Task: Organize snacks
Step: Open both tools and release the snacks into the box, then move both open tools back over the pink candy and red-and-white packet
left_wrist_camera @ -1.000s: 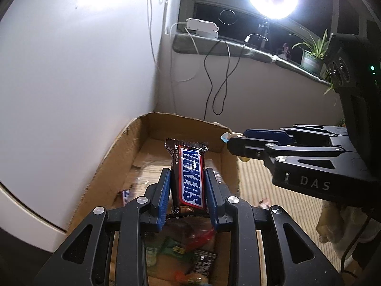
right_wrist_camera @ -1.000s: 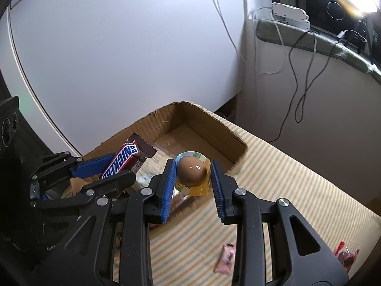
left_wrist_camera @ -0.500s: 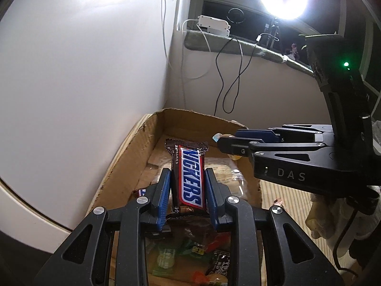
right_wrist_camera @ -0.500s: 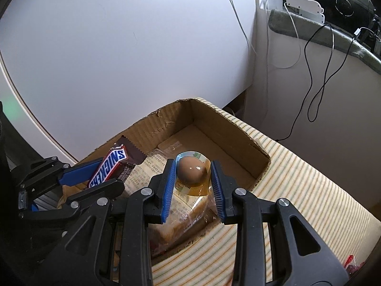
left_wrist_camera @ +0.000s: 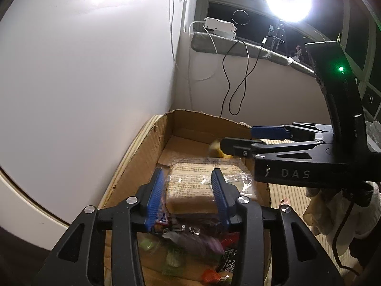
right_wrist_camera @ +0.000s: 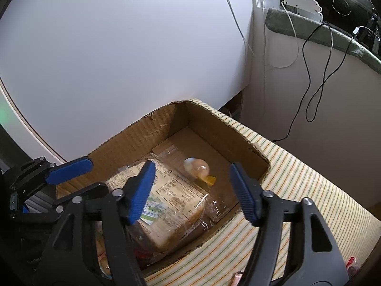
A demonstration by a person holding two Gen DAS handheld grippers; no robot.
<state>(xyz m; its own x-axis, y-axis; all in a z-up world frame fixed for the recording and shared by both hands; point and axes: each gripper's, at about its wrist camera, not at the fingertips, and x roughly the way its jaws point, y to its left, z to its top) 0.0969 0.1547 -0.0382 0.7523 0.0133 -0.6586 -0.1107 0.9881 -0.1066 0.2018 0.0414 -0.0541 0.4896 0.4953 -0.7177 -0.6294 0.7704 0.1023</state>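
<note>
A cardboard box (left_wrist_camera: 142,157) (right_wrist_camera: 228,128) stands on a striped cloth and holds snacks. My left gripper (left_wrist_camera: 188,190) is open and empty above a wrapped bread loaf (left_wrist_camera: 190,186) (right_wrist_camera: 166,205). The Snickers bar (left_wrist_camera: 188,236) is a dark blur among the small wrapped snacks below the fingers. My right gripper (right_wrist_camera: 193,190) is open and empty above the box. The egg-shaped jelly cup (right_wrist_camera: 197,168) lies blurred in the box beside the loaf; it also shows in the left wrist view (left_wrist_camera: 215,150). The right gripper (left_wrist_camera: 240,143) reaches in from the right.
Several small wrapped candies (left_wrist_camera: 214,269) lie in the near end of the box. Loose candies (right_wrist_camera: 352,262) lie on the striped cloth (right_wrist_camera: 309,190) at the lower right. A white wall (left_wrist_camera: 83,83) stands close behind the box. Cables (right_wrist_camera: 316,83) hang from a sill.
Both grippers have opened. The Snickers bar has dropped from the left gripper into the box. The jelly cup has dropped from the right gripper into the box beside the loaf.
</note>
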